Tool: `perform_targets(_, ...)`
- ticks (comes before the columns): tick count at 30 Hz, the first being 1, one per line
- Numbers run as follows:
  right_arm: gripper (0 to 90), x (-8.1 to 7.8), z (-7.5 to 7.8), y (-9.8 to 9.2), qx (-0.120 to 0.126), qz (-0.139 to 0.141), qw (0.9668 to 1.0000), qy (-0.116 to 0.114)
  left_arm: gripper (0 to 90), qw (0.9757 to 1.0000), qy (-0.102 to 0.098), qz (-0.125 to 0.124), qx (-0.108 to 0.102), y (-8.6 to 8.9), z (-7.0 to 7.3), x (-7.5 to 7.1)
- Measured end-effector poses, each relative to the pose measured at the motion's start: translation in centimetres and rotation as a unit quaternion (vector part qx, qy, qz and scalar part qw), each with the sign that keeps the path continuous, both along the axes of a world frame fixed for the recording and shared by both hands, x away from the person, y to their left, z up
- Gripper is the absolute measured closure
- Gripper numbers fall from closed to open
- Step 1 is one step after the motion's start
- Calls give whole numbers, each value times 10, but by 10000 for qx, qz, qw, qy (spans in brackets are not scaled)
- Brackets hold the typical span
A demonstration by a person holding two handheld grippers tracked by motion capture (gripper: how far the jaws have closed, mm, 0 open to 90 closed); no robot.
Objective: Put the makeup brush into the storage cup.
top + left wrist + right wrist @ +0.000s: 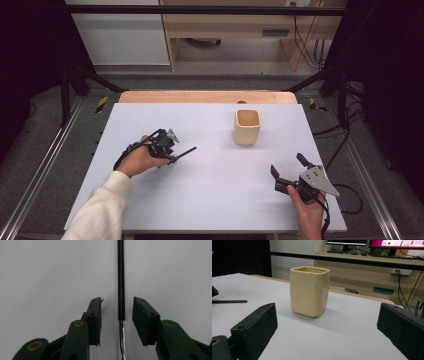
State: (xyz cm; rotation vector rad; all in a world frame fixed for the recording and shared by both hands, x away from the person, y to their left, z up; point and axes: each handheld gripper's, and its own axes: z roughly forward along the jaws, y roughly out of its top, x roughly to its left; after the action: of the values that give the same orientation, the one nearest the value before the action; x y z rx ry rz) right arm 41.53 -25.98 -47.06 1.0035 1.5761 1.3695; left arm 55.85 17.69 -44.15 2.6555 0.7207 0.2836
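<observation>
A thin black rod (186,151) with a silvery section lies flat on the pale table (215,195), left of centre. My left gripper (169,152) points down over it. In the left gripper view the rod (121,277) runs straight up between the two jaws of the left gripper (117,300), with a gap on each side, so neither pad presses on it. A cream square cup (247,127) stands upright at the back right. My right gripper (287,164) rests low near the front right, open and empty. It faces the cup (309,292) from a short distance.
The rod's tip (229,301) shows at the left edge of the right gripper view. Beyond the table's far wooden edge (207,97) are a black frame bar, a desk and hanging cables. Metal rails run along both sides of the table.
</observation>
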Motion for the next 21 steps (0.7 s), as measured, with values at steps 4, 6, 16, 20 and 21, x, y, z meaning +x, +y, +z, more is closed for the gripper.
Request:
perform_targets(4, 31, 0, 0, 0, 3, -8, 10000, 7, 635, 10000, 15, 9, 24, 0, -1, 0)
perform_targets(6, 31, 0, 0, 0, 6, -5, 10000, 8, 653, 10000, 27, 10, 17, 0, -1, 0)
perform_targets(16, 31, 0, 0, 0, -1, -3, 10000, 7, 721, 9999, 109, 34, 53, 4, -4, 0)
perform_targets(20, 31, 0, 0, 0, 1, -8, 10000, 7, 779, 9998, 182, 25, 30, 4, -6, -1)
perform_targets(21, 31, 0, 0, 0, -1, -8, 10000, 9, 790, 9998, 182, 25, 30, 4, -6, -1)
